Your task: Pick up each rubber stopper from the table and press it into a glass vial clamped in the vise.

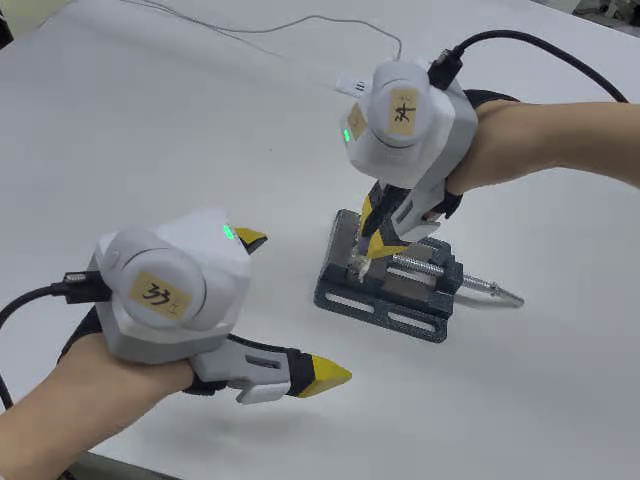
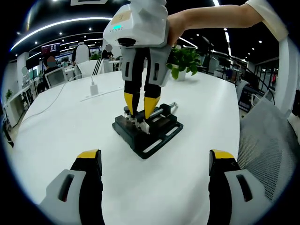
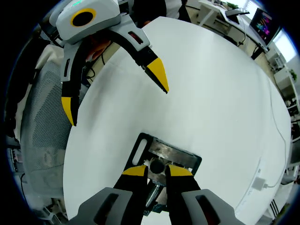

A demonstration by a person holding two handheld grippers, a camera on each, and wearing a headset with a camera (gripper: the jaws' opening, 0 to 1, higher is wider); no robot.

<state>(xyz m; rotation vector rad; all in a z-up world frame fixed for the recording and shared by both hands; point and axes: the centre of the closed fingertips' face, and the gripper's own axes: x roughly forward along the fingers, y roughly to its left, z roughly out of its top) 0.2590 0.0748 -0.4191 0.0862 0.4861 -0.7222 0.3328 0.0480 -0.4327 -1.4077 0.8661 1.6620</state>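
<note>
stopper over the vise, press coming

right tongs hang straight over the vise, pinched narrow on a dark round stopper right at the clamp. the vial under it is too hidden to judge. left tongs hover wide open and empty above the desk, well apart. looks like the pressing step: next wants a straight, steady push down, no tilt.
</note>
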